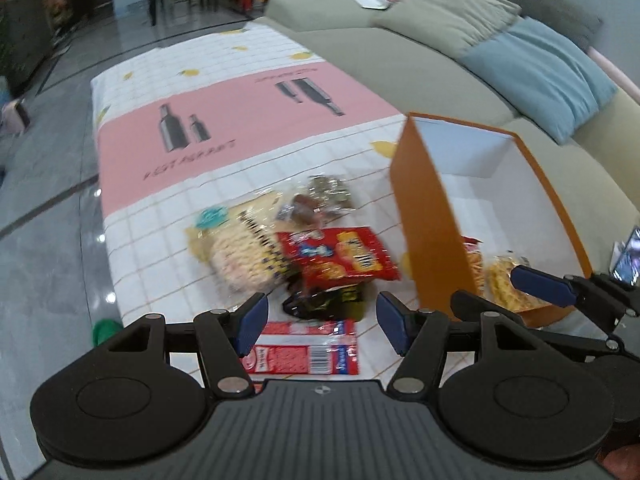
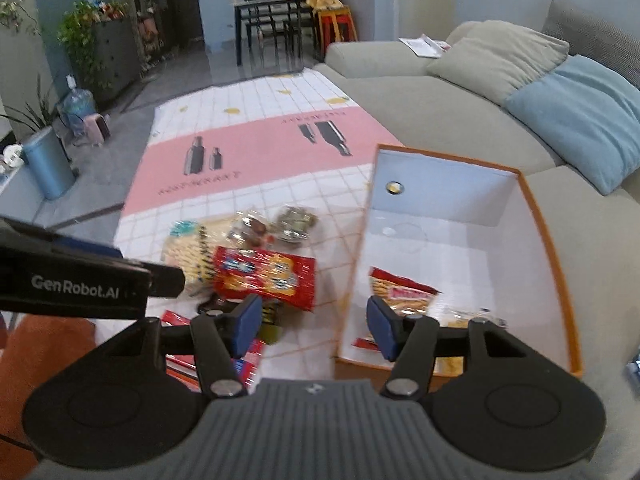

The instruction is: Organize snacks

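Note:
An orange box [image 2: 554, 264] with a white inside stands at the right of the table. A red-and-yellow chip bag [image 2: 400, 292] and another yellow snack bag [image 1: 506, 286] lie in its near end. Left of it is a pile: a red cracker packet [image 1: 340, 256], a yellow noodle bag [image 1: 236, 248], a clear bag of dark sweets [image 1: 306, 208], a silvery bag [image 1: 328, 188], a dark packet [image 1: 324, 300] and a red-and-white packet [image 1: 304, 352]. My left gripper [image 1: 322, 322] hangs open above the dark packet, holding nothing. My right gripper [image 2: 315, 326] is open and empty over the box's near left wall.
The table wears a white checked cloth [image 1: 248, 112] with a pink band. A grey sofa [image 1: 400, 60] with beige and blue cushions runs along the right. A phone [image 1: 626, 258] lies beside the box. Grey floor, a blue bin [image 2: 48, 164] and a dining table lie further off.

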### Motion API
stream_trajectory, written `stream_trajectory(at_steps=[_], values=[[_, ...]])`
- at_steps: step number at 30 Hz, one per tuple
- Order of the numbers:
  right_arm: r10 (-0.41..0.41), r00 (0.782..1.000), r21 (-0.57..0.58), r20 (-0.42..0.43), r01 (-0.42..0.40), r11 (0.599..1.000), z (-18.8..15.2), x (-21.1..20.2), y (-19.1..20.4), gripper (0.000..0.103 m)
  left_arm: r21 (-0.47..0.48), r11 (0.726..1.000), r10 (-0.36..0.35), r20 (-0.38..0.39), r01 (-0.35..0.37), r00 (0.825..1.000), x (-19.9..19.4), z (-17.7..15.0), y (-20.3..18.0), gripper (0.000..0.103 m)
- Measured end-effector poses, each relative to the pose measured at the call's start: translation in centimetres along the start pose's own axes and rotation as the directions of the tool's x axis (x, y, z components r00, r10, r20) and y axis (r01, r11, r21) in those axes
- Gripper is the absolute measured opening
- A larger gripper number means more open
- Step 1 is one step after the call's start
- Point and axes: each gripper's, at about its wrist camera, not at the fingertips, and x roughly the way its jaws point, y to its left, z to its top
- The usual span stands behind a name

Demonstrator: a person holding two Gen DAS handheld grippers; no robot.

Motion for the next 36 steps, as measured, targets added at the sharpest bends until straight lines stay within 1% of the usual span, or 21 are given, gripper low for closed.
stream_trajectory(at_steps=[3,6,9,12,16,19,21,24,29,32,36], values=[[0.023,1.0,0.002,0.016,-0.023,1.0,-0.5,0.7,1.0,0.058,-0.036,0.999,-0.002,0.013,0.003,1.0,0.0,-0.8,1.6,0.073],[0.042,0.999,-0.003,0.002,-0.042,0.999,-0.8,1.9,1.8,0.059,-0.079,0.997,-0.014,0.012,0.015,1.0,0.6,-1.3,3.2,0.074],[0.054,0.998,-0.023,-0.016,-0.054,0.998,-0.9,3.1,2.6,0.066,-0.127,0.992,-0.025,-0.012,0.023,1.0,1.5,-1.6,4.6,0.074],[0.067,0.997,-0.053,-0.034,-0.069,0.996,-1.1,4.2,3.4,0.066,-0.163,0.986,-0.043,-0.036,0.037,0.998,2.5,-2.0,5.7,0.074],[0.085,0.996,-0.104,-0.041,-0.089,0.991,-1.3,5.6,4.4,0.065,-0.19,0.981,-0.038,-0.067,0.024,0.997,3.8,-2.2,6.8,0.074],[0.078,0.996,-0.174,-0.038,-0.084,0.981,-1.2,6.8,5.2,0.065,-0.205,0.979,-0.038,-0.09,0.019,0.995,4.7,-2.2,7.4,0.074],[0.053,0.998,-0.235,-0.044,-0.062,0.97,-1.2,7.8,5.8,0.065,-0.208,0.978,-0.04,-0.106,0.018,0.993,5.4,-2.1,7.6,0.074],[0.02,0.998,-0.322,-0.057,-0.037,0.946,-1.3,9.4,6.4,0.065,-0.197,0.98,-0.022,-0.133,-0.004,0.991,6.5,-2.0,7.7,0.074],[-0.023,0.999,-0.461,-0.048,-0.001,0.887,-1.4,11.7,7.0,0.065,-0.193,0.981,-0.015,-0.17,-0.019,0.985,8.2,-1.7,7.8,0.074],[-0.031,0.999,-0.516,-0.038,0.006,0.857,-1.3,12.8,7.3,0.065,-0.189,0.982,-0.003,-0.184,-0.032,0.983,8.9,-1.3,7.7,0.074],[-0.029,0.998,-0.552,-0.048,-0.003,0.834,-1.0,14.3,7.7,0.065,-0.188,0.981,0.008,-0.194,-0.045,0.981,9.4,-1.0,7.8,0.074]])
